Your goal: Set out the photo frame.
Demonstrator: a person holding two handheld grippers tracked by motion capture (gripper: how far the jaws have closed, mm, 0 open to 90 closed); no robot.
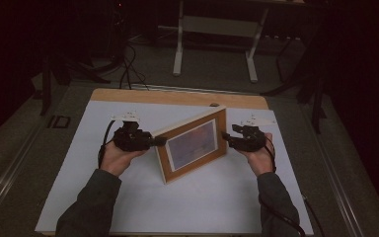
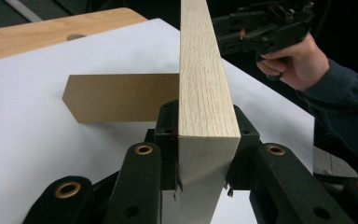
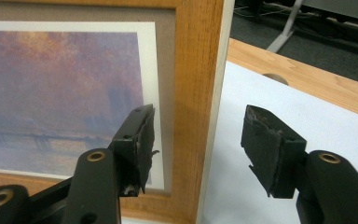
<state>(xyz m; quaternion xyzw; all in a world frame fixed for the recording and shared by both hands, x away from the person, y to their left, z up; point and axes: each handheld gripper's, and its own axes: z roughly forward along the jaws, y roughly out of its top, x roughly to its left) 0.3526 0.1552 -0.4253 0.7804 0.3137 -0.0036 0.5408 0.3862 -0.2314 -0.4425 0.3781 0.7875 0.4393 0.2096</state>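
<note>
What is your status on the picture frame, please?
Left gripper clamped on picture frame edge. Right gripper open, straddling opposite edge. Frame upright, stand out. Nothing obstructing.

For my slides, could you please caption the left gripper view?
Left gripper clamps the wooden picture frame edge-on, its cardboard stand resting on the white table.

A wooden table [image 1: 128, 95] carries a white sheet [image 1: 128, 197], where a picture frame [image 1: 192, 145] stands upright.

Open tongs [image 3: 196, 156] astride picture frame [image 3: 193, 70] edge
</note>
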